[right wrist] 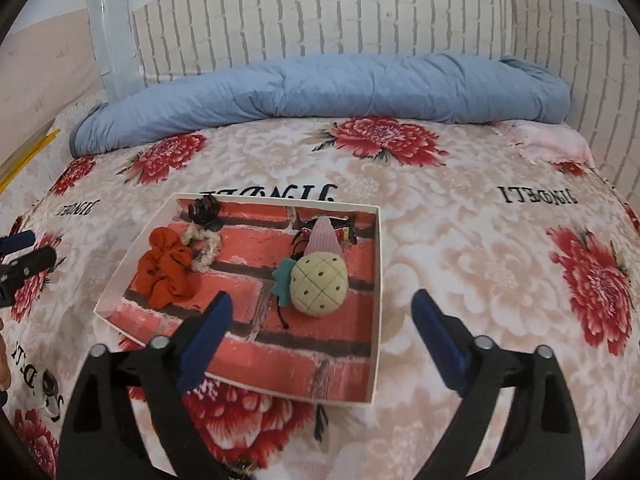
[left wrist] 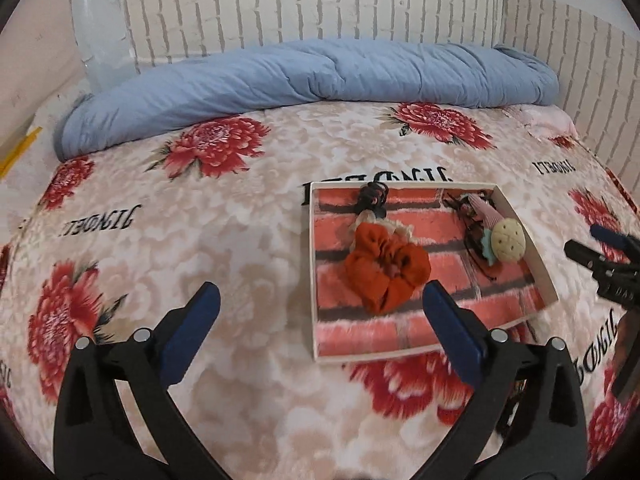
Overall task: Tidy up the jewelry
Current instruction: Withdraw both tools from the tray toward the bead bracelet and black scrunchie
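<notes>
White brick-pattern walls back a bed [right wrist: 460, 240] spread with a red-flowered blanket, a rolled blue quilt [left wrist: 320, 76] lying along its far edge. On the blanket rests a shallow white tray [right wrist: 376, 280] lined with a red brick print. Inside it lie an orange scrunchie [left wrist: 384, 268], a cream scrunchie [right wrist: 204, 252], a black claw clip [right wrist: 206, 210] and a pineapple-shaped hair clip [right wrist: 318, 282]. Left tongs [left wrist: 320, 312] and right tongs [right wrist: 322, 316] both hover spread wide above the bed, gripping nothing
</notes>
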